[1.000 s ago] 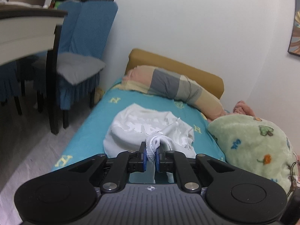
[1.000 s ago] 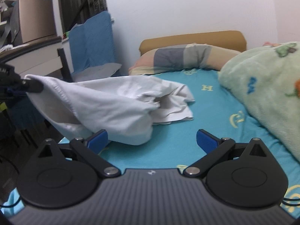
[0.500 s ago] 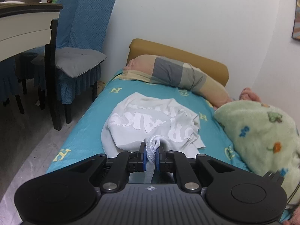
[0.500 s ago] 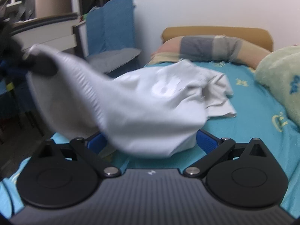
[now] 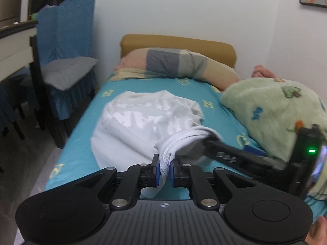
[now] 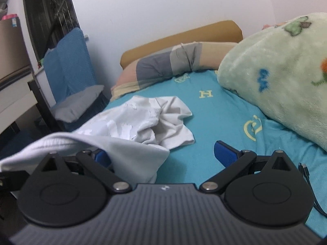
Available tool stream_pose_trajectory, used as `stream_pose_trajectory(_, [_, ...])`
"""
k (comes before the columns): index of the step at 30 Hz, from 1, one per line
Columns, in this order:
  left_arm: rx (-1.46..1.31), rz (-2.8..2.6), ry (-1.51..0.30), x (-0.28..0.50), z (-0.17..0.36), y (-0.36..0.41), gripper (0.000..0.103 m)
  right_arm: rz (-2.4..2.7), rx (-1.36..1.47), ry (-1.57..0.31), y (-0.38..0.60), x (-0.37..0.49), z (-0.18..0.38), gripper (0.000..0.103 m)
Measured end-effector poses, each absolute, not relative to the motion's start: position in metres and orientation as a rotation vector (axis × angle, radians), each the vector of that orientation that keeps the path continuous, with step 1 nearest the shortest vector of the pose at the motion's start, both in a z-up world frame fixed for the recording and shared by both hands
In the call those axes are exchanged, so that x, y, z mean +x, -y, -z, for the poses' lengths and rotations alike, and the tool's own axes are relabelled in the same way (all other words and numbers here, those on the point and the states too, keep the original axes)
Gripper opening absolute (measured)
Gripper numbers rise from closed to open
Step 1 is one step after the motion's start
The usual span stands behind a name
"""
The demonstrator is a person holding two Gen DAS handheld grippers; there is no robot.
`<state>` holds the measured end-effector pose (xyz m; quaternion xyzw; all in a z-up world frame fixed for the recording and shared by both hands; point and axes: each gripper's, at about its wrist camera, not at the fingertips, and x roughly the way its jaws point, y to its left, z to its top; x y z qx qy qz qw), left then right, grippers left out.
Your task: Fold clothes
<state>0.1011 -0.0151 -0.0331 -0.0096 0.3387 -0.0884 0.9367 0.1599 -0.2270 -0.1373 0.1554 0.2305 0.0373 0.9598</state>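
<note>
Left tongs pinch the shirt hem; right tongs gape beside it

The left tongs (image 5: 163, 168) are clamped on the hem of the white shirt (image 5: 147, 120), lifting that near edge off the bed (image 5: 81, 143) — likely so the wide-open, empty right tongs (image 6: 161, 155) can take a second hold. The rest lies rumpled mid-bed. Half a second ago the cloth billowed higher — now it sags.

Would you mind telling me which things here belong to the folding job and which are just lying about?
Job: white shirt; left gripper, shut on its hem; right gripper, open.

Lying about: green blanket; pillow; blue chair; cable.
</note>
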Motion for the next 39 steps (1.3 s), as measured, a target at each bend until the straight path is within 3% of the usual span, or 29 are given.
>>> stream_pose_trajectory(12, [-0.102,0.230,-0.784,0.108,0.061,0.002,0.010,-0.040,0.265,-0.620,0.205,0.167,0.154,0.103])
stream_pose_trajectory(21, [-0.218,0.277,-0.839,0.115,0.069,-0.020,0.010,0.002,0.262,-0.613,0.203,0.174,0.159,0.103])
stream_pose_trajectory(39, [-0.310,0.115,-0.718,0.121,0.061,-0.034,0.010,-0.002,0.237,-0.552,0.199,0.174,0.157,0.103])
